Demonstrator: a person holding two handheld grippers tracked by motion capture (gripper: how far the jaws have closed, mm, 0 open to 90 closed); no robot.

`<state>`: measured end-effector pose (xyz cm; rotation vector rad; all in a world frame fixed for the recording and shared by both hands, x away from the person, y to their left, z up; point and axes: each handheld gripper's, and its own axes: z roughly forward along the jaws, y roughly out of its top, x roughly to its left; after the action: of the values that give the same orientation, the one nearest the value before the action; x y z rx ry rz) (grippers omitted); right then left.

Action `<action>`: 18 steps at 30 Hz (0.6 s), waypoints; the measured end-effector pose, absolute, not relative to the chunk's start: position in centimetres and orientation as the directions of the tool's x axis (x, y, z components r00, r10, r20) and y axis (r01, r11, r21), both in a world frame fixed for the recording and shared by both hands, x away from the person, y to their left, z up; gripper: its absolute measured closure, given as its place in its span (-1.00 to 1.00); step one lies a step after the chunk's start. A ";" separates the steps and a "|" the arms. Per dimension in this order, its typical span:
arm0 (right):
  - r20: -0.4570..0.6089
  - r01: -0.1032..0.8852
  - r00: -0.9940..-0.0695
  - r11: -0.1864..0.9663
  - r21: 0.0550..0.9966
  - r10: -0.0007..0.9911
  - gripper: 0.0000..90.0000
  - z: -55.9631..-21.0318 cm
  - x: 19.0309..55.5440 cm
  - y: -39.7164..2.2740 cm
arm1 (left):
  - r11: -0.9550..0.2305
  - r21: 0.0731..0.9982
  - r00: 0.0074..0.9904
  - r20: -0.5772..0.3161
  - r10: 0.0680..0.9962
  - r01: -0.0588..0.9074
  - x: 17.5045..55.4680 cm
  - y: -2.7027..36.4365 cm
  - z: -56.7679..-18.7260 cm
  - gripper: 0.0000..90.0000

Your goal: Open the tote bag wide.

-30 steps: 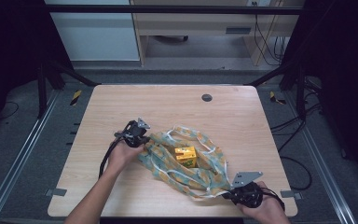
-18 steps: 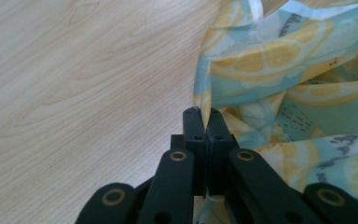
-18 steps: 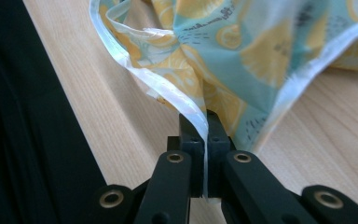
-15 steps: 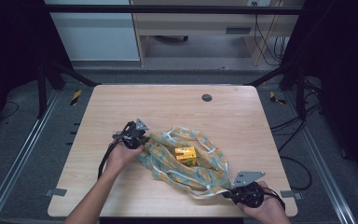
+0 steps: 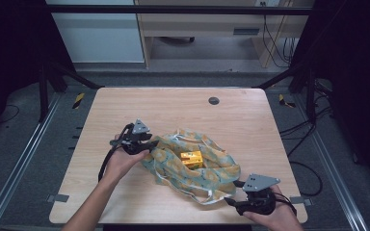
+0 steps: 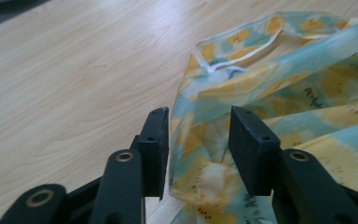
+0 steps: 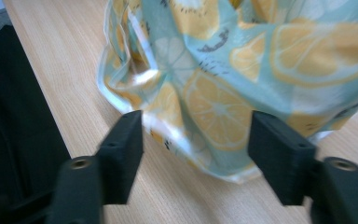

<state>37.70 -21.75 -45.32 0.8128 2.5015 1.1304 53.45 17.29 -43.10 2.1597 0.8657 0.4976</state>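
Observation:
A teal cloth with a yellow lemon print (image 5: 207,171) lies crumpled in the middle of the wooden table (image 5: 173,108). A small yellow box (image 5: 191,158) rests on top of it. My left gripper (image 5: 147,146) is at the cloth's left end. In the left gripper view it (image 6: 198,116) stands open, with a fold of the cloth (image 6: 261,79) rising between the jaws. My right gripper (image 5: 231,202) is at the cloth's near right corner by the table's front edge. It (image 7: 198,121) is open wide, and the cloth's hem (image 7: 205,107) lies in the gap.
A dark round grommet (image 5: 214,100) sits in the table's far part. Bare wood surrounds the cloth on the far side and the left. Metal frame rails (image 5: 24,159) run along both sides of the table, with cables (image 5: 303,130) on the floor to the right.
Both hands have stayed almost where they were. The cloth's outline has shifted a little between the two grippers.

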 end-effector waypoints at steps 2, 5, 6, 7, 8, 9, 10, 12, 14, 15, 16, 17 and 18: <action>-0.027 0.374 -0.801 0.535 0.758 0.598 -0.39 -45.0 37.4 -21.9 | -0.489 0.767 0.697 0.077 0.713 0.415 53.1 17.2 -42.6 0.21; -0.033 0.373 -0.794 0.530 0.762 0.607 -0.47 -44.5 37.0 -22.3 | -0.475 0.783 0.696 0.077 0.714 0.401 52.5 16.9 -41.8 0.12; -0.034 0.374 -0.791 0.527 0.764 0.611 -0.48 -44.2 36.9 -22.5 | -0.473 0.787 0.696 0.079 0.713 0.395 52.2 16.9 -41.5 0.10; -0.031 0.374 -0.789 0.520 0.768 0.614 -0.50 -44.0 36.8 -22.7 | -0.475 0.791 0.698 0.085 0.711 0.387 51.9 16.8 -41.2 0.08; -0.033 0.375 -0.785 0.516 0.770 0.619 -0.51 -43.6 36.8 -22.8 | -0.475 0.792 0.699 0.087 0.710 0.384 51.7 16.7 -41.1 0.05; -0.035 0.372 -0.784 0.514 0.773 0.620 -0.52 -43.4 36.7 -22.9 | -0.474 0.794 0.700 0.087 0.709 0.381 51.5 16.6 -40.8 0.03; -0.034 0.372 -0.782 0.510 0.775 0.623 -0.53 -43.0 36.7 -23.0 | -0.476 0.796 0.704 0.092 0.704 0.372 51.1 16.5 -40.5 0.01; -0.045 0.365 -0.778 0.509 0.780 0.627 -0.53 -42.3 36.9 -23.2 | -0.477 0.799 0.703 0.098 0.704 0.366 50.6 16.3 -40.2 -0.01; -0.055 0.360 -0.772 0.507 0.783 0.633 -0.53 -41.5 37.4 -23.2 | -0.479 0.801 0.703 0.105 0.703 0.359 50.0 16.1 -39.8 -0.05; -0.061 0.355 -0.772 0.509 0.784 0.633 -0.52 -41.3 37.6 -23.1 | -0.474 0.806 0.708 0.099 0.699 0.355 49.7 15.9 -39.7 -0.08; -0.064 0.356 -0.769 0.509 0.784 0.636 -0.51 -40.9 38.0 -23.0 | -0.479 0.808 0.717 0.103 0.689 0.344 49.3 15.8 -39.6 -0.10; -0.062 0.359 -0.766 0.506 0.784 0.639 -0.50 -40.6 38.4 -22.8 | -0.483 0.808 0.723 0.105 0.683 0.338 49.0 15.6 -39.5 -0.12; -0.054 0.368 -0.761 0.500 0.784 0.646 -0.47 -40.4 38.9 -22.7 | -0.486 0.809 0.730 0.108 0.675 0.330 48.6 15.4 -39.5 -0.14</action>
<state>38.90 -22.65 -40.36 0.8475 2.4064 1.1376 48.63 15.40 -39.49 2.1066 0.7580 0.5331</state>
